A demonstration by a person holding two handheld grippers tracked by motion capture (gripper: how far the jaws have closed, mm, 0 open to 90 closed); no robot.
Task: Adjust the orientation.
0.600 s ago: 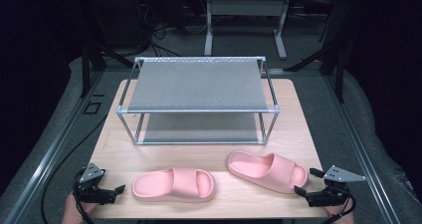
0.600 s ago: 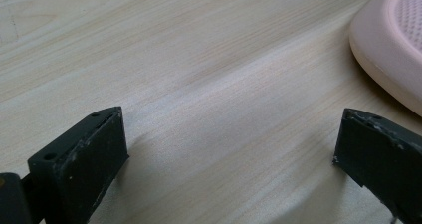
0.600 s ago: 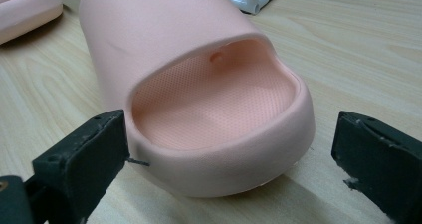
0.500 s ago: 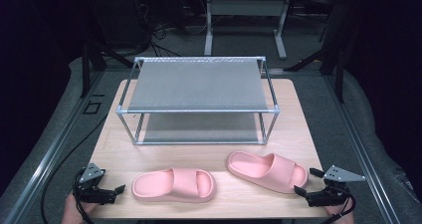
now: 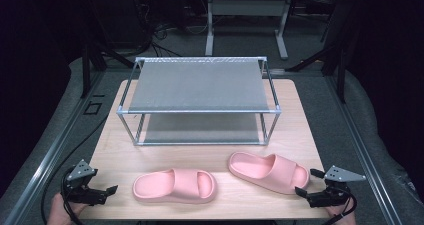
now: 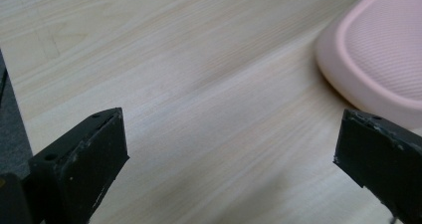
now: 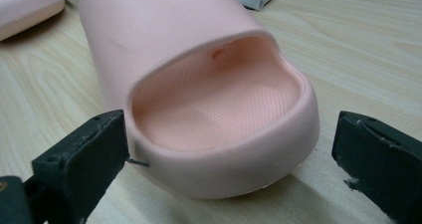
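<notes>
Left claw [image 5: 107, 191] sits low at the near left corner of the table [image 5: 210, 157], held in a hand [image 5: 59, 211] coming in from the bottom edge. Jaws stand wide, nothing between them; in the left gripper view they frame bare wood, with the heel end of a slipper off to the right, just clear of the right jaw.

Left slipper [image 5: 175, 185]: pink, lying flat on its sole on the near part of the table, long axis across the table, near the left claw but not touching it.

Behind the slippers: a two-tier metal rack [image 5: 200, 85] standing mid-table, grey mesh shelves, both tiers bare.

Right slipper [image 5: 268, 171]: same pink, flat on its sole, angled slightly, just beside the left slipper with a small gap between them.

Right claw [image 5: 306, 182] at the near right corner of the table, held in a hand [image 5: 340, 216] at the bottom edge. Jaws wide. In the right gripper view the open end of the right slipper lies between them; left jaw is at the rim, contact unclear; right jaw stands apart from it.
</notes>
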